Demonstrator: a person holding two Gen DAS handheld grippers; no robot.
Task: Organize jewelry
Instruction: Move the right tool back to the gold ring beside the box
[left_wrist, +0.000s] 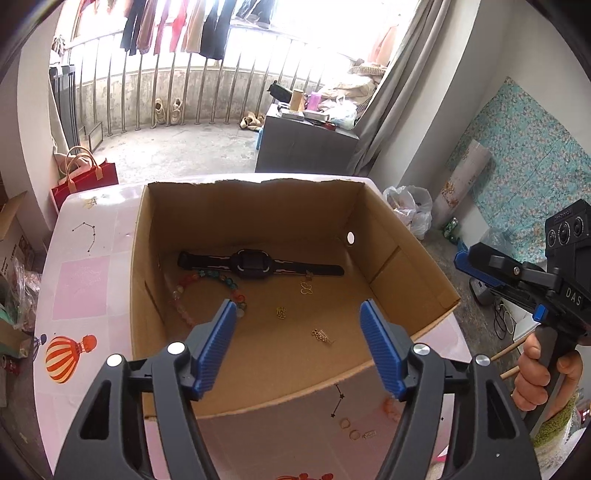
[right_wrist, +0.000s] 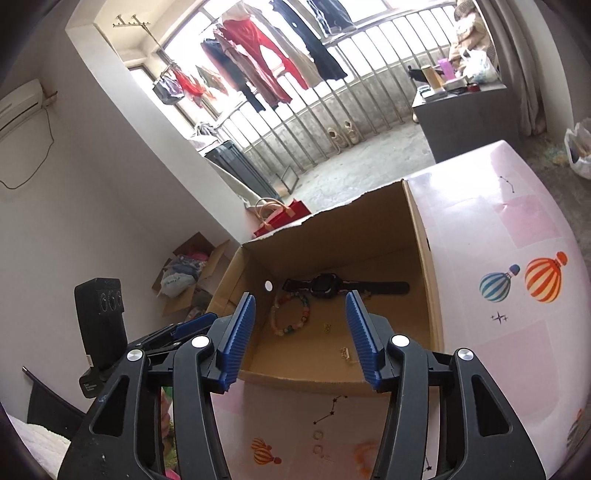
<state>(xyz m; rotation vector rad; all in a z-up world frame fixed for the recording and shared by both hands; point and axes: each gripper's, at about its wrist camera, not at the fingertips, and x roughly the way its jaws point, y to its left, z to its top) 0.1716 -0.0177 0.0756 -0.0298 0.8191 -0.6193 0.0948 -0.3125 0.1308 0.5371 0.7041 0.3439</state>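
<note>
Both tongs agape and empty: left gripper (left_wrist: 298, 325), right gripper (right_wrist: 300, 325) above cardboard box (left_wrist: 406, 258), ready for rings (left_wrist: 349, 428) near.

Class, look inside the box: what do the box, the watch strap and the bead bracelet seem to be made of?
Box: plain matt brown cardboard, with a torn top edge. Watch strap: probably rubber or silicone, black, dull and flexible-looking. Bracelet: glossy, partly translucent beads, glass, stone or plastic; cannot tell which.
</note>
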